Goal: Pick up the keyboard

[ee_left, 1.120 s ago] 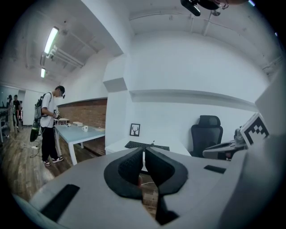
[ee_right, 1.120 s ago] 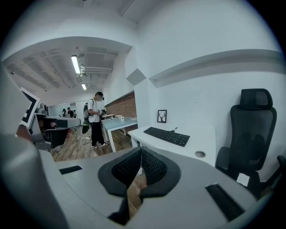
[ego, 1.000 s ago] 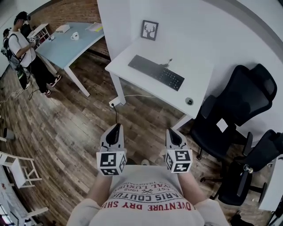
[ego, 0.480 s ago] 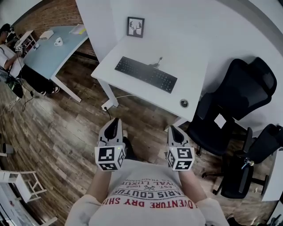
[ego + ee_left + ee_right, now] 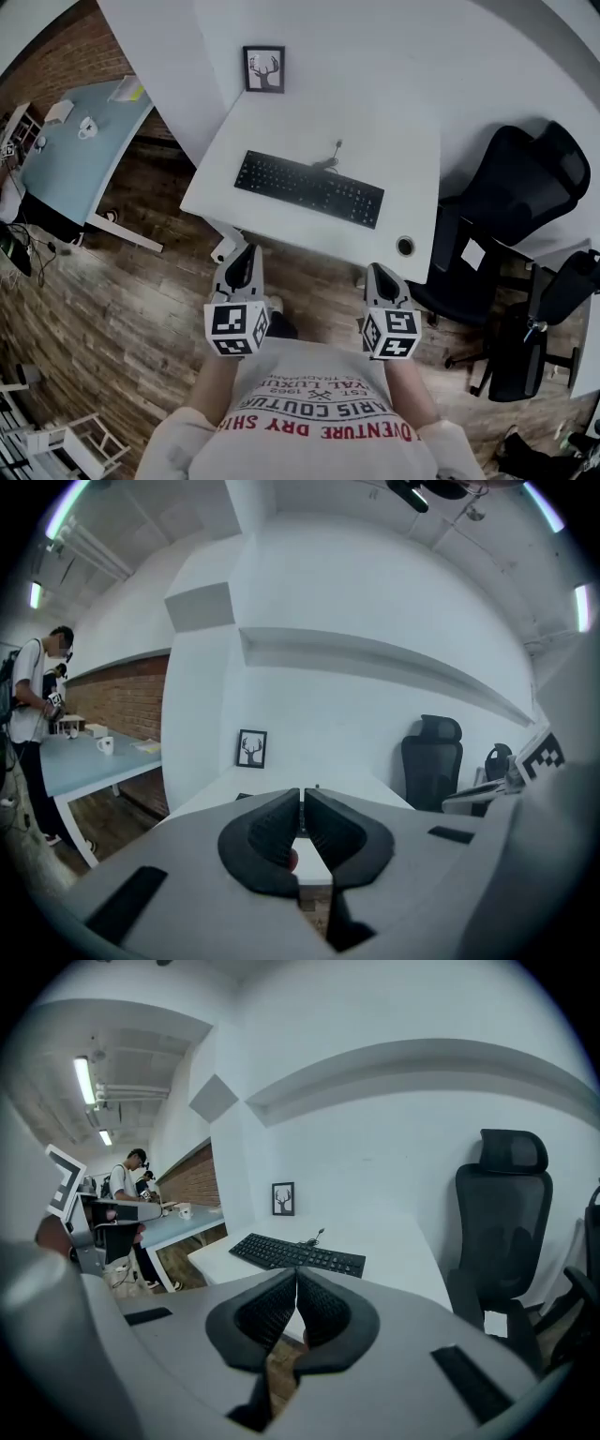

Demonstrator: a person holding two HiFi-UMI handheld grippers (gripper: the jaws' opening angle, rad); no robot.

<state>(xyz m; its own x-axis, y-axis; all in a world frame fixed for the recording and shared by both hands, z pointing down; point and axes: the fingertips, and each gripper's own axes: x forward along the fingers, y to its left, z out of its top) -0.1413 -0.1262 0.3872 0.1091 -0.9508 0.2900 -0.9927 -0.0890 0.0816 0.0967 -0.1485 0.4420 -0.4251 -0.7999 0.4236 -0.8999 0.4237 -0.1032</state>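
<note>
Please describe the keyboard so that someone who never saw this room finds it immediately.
Find the white desk against the white wall, beside a black office chair. The keyboard lies near its front edge, with a small framed deer picture behind it. It is the only long, flat, black thing on the desk.

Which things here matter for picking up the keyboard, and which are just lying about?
For the job: keyboard, the white desk under it, left gripper and right gripper, both shut and empty.

Just lying about: framed deer picture, black office chair, blue table, mug.
</note>
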